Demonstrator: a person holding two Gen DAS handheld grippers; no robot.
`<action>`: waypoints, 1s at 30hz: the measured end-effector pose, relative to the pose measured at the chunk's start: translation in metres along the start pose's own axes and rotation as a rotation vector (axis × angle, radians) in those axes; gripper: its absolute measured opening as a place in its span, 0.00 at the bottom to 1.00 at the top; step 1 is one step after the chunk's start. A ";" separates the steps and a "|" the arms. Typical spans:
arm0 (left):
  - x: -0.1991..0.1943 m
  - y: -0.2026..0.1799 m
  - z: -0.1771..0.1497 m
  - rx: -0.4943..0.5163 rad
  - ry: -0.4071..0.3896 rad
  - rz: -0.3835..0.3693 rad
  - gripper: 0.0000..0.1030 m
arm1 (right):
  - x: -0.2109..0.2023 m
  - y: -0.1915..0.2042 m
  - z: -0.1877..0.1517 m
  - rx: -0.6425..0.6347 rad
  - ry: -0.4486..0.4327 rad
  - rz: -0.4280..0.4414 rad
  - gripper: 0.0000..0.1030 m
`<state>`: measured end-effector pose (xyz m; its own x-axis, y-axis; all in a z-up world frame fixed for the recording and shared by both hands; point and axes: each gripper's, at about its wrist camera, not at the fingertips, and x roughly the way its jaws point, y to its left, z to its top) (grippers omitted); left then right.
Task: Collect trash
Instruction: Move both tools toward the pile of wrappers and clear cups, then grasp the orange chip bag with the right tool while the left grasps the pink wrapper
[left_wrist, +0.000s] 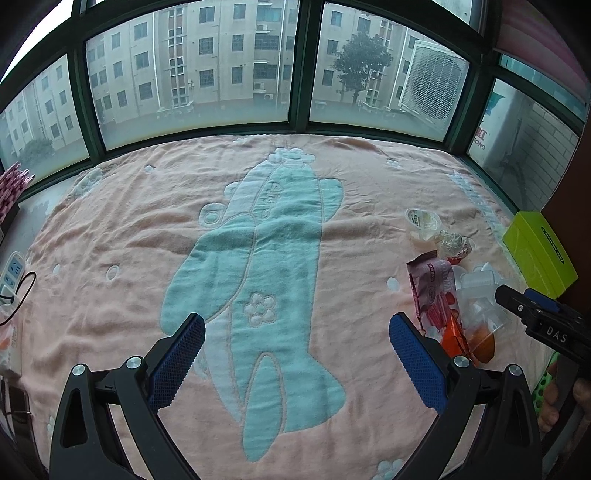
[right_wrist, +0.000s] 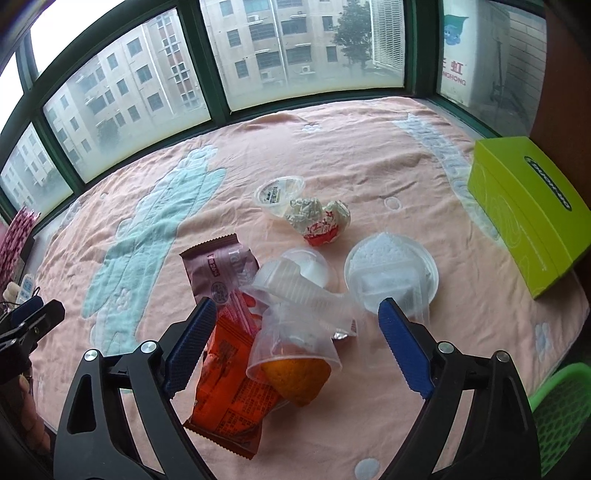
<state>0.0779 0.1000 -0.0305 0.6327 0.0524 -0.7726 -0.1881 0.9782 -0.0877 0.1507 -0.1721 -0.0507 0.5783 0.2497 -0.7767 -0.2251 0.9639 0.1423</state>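
Right gripper (right_wrist: 295, 325) spread wide over the clear cup (right_wrist: 291, 347) (orange peel inside) — lined up for grabbing; left gripper (left_wrist: 295, 354) spread, empty, mid-blanket (left_wrist: 110, 236).

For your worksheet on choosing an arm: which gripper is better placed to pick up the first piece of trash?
Right. The right gripper hangs open directly over the trash pile; the left gripper faces bare blanket.
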 end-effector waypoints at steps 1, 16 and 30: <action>0.001 0.001 0.000 -0.001 0.003 0.002 0.94 | 0.002 0.002 0.003 -0.007 0.004 -0.003 0.86; 0.003 0.004 0.002 -0.006 0.010 0.000 0.94 | -0.027 0.022 -0.056 0.037 0.037 0.074 0.83; 0.039 -0.025 0.017 0.097 0.057 -0.168 0.93 | 0.007 0.024 -0.088 0.204 0.102 0.132 0.49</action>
<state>0.1198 0.0808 -0.0475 0.6048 -0.1221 -0.7870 -0.0086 0.9871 -0.1598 0.0804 -0.1549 -0.1064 0.4699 0.3739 -0.7997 -0.1249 0.9249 0.3591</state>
